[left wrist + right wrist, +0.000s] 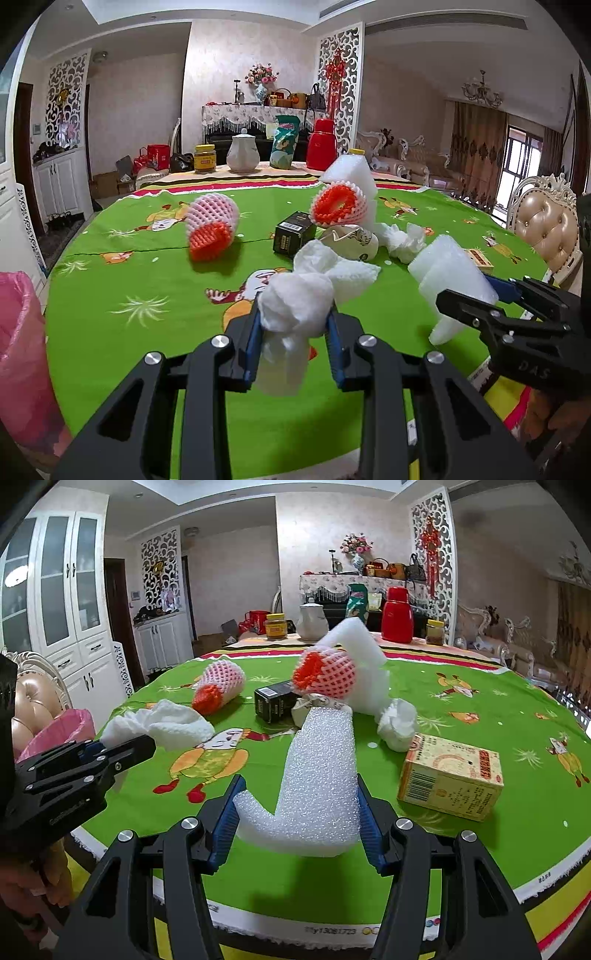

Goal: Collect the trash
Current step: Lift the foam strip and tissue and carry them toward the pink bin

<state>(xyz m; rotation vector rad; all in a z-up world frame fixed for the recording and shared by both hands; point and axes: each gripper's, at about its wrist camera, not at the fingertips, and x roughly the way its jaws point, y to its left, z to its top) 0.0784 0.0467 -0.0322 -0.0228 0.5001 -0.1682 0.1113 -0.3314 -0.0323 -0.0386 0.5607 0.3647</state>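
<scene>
You see a green cartoon-print tablecloth, a red flask far off, white foam near you, and a pink bag on the left.

You can read "DAS" on the black body of the right gripper at your three o'clock. On the tablecloth's white hem, at six o'clock, stands "y13081723". Box labels are too blurred.

green cloth open left, litter pile centre
</scene>
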